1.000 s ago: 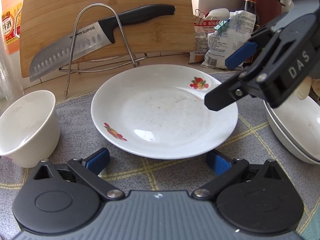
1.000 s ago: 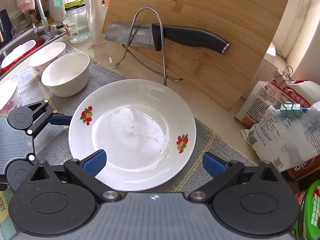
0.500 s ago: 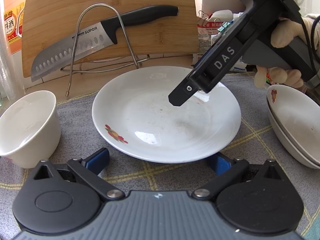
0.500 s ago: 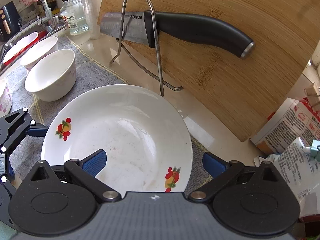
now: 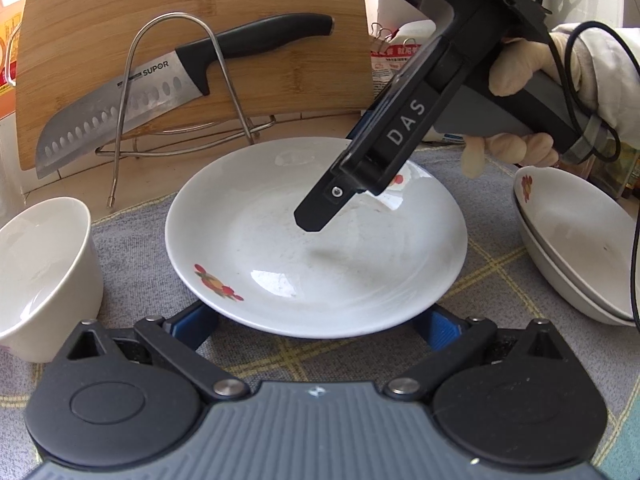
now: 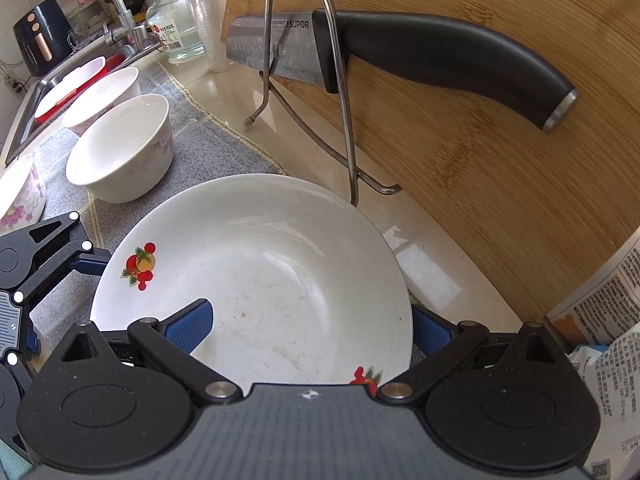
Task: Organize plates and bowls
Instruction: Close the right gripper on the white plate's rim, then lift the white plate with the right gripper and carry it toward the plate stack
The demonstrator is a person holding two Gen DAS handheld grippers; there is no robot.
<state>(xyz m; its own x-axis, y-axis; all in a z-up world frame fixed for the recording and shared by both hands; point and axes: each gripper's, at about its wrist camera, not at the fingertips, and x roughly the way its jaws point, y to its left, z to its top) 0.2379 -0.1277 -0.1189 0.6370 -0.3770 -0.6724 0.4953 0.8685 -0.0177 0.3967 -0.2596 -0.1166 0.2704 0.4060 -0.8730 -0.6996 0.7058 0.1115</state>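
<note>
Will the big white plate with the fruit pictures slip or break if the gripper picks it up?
Probably a bit slippery: the plate has a shiny glazed surface with bright glare spots. It looks like stiff ceramic, so it should not bend, but it could chip or crack if dropped on the counter. It is wide and shallow, so held by one edge it may tilt.

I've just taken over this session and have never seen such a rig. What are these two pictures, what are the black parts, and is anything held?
There is no robot. A person holds a two-finger tool in each hand, and each tool has a fisheye camera looking along its fingers. One picture is from the left tool, the other from the right tool. The black arm in the left view is the right tool, held by a gloved hand. On the grey mat lie a fruit-patterned plate, a white bowl and stacked dishes. Behind them is a knife. Both tools are open at the plate's rim, and nothing is held.
</note>
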